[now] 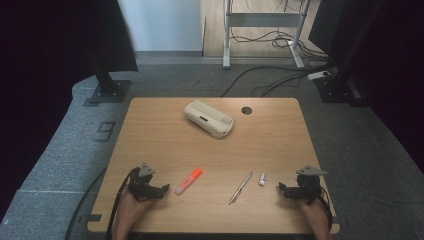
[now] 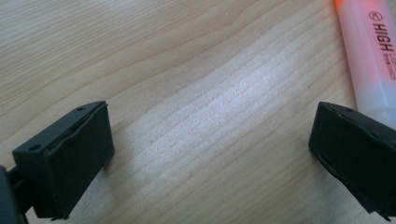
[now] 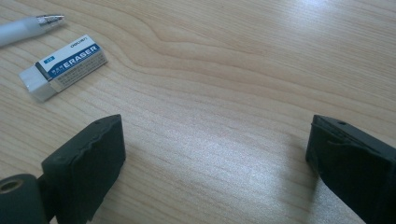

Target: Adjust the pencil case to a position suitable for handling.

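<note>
A: While both hands rest at the near edge, what's the left gripper [image 1: 162, 190] doing?
B: Jaws wide, empty. Highlighter [image 1: 189, 181] just right of it.
A: Right gripper [image 1: 283, 189]?
B: Wide, empty. Eraser [image 1: 262, 179] and pen [image 1: 241, 187] to its left.

A: The desk [image 1: 150, 130] looks like pale wood or laminate with a fine grain, smooth, with a soft sheen where light falls.

B: And the highlighter [image 2: 373, 56]?

A: Glossy translucent plastic, orange fading to frosted white. The eraser [image 3: 63, 65] is matt white, wrapped in a printed paper sleeve.

B: The pen [image 3: 28, 28]?

A: Frosted plastic barrel, shiny metal tip. Both tongs' pads [image 2: 70, 163] are matt black, slightly rough-edged.
</note>
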Tool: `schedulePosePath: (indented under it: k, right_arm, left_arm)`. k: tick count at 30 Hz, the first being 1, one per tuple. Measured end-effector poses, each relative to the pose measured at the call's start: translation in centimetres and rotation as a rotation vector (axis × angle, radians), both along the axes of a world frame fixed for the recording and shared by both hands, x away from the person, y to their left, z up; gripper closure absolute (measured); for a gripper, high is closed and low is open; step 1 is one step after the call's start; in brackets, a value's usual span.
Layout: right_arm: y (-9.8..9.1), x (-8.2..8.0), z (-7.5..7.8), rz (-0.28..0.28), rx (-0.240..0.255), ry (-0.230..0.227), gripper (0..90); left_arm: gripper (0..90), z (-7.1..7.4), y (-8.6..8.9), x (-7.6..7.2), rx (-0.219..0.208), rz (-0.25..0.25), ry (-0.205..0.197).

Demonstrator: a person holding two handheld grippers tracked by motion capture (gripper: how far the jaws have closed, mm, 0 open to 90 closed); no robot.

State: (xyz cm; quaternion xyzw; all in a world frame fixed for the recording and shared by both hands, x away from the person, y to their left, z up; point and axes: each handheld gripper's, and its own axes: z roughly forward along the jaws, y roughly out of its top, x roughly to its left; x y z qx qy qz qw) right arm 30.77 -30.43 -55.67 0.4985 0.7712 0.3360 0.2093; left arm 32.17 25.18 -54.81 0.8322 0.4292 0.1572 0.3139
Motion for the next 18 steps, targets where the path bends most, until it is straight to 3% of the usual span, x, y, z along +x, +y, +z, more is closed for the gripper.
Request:
schedulePosePath:
  k: [18]
  right_arm:
    - [0.02, 0.03, -0.01, 0.000, 0.000, -0.002, 3.9]
  left_arm:
    - [0.0, 0.13, 0.07, 0.53, 0.004, -0.014, 0.011]
